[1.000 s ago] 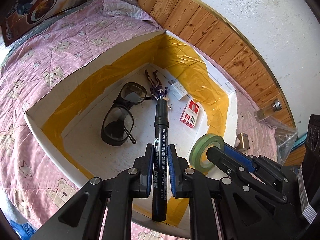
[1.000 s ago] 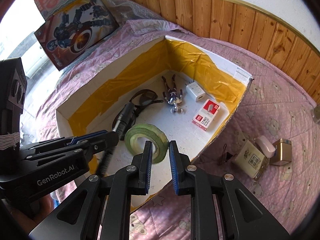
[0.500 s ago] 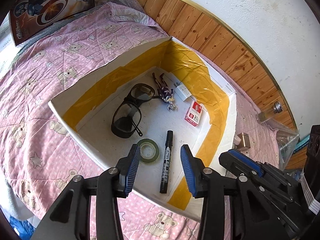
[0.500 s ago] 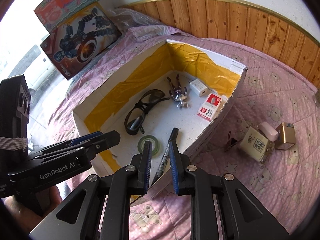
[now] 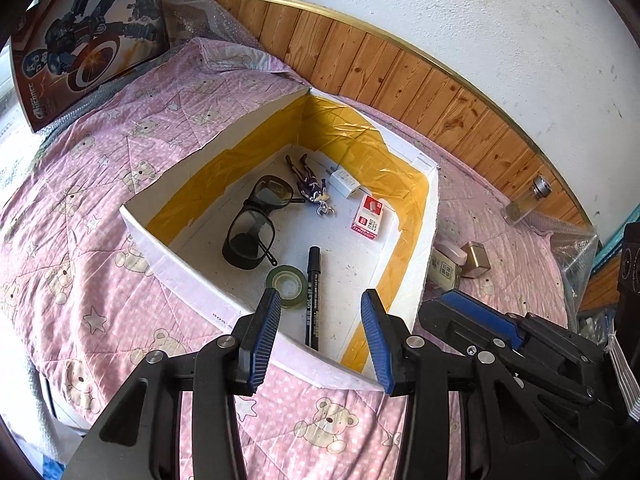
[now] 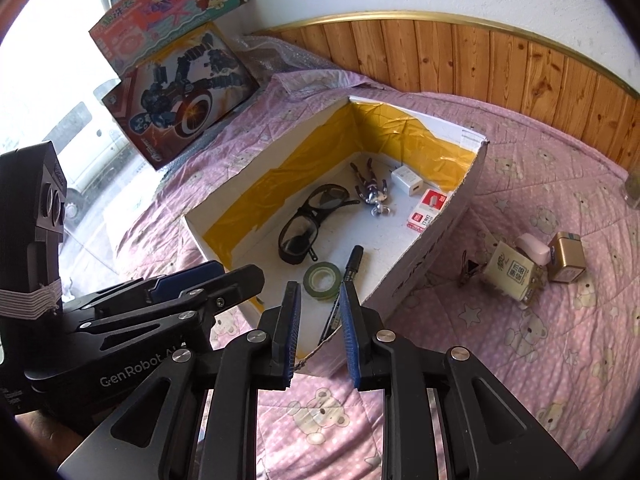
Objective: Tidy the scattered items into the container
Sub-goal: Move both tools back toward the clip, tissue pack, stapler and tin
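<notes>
We hold both claws empty: the left claw (image 5: pixel 320 336) wide open, the right claw (image 6: pixel 320 324) narrowly parted. The remaining items, a cream printed packet (image 6: pixel 510 276) and gold metal tin (image 6: pixel 566 256), lie on the pink quilted bed (image 6: pixel 540 360), outside the white yellow-taped cardboard box (image 6: pixel 424 256), ahead-right of the nearer right claw.

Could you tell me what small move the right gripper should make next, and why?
Probably swing the right gripper, empty with jaws apart, rightward toward the small metal clip on the pink quilt. The black marker and green tape roll already lie in the white box, while the clip sits outside it, nearest the box.
</notes>
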Motion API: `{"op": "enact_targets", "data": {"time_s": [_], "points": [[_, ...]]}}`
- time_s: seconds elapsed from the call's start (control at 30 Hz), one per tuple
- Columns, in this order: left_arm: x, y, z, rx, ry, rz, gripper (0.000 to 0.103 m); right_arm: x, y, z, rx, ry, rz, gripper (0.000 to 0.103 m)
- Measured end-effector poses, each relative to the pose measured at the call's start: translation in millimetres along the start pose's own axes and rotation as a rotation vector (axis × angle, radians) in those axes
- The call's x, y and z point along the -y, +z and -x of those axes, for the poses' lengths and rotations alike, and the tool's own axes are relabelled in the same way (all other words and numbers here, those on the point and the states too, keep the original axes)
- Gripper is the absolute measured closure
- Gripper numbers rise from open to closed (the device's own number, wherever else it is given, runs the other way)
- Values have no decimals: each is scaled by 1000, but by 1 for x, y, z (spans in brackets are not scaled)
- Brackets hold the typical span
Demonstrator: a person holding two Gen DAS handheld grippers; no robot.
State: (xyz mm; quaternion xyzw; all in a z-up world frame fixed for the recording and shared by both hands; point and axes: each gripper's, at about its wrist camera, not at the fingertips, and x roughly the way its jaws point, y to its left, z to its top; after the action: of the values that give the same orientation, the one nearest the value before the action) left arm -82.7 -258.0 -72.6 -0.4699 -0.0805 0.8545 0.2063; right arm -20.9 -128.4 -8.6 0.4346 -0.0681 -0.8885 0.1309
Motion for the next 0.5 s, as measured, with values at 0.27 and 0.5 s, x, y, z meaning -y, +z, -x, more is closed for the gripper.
{"op": "enact_targets", "data": {"time_s": [0.27, 0.5], "points": [[9, -15, 22, 34, 4, -29, 59, -3, -17, 16, 24, 13, -17, 81], [18, -34, 39, 60, -3, -57, 59, 8, -34, 31, 52, 36, -57, 73]]}}
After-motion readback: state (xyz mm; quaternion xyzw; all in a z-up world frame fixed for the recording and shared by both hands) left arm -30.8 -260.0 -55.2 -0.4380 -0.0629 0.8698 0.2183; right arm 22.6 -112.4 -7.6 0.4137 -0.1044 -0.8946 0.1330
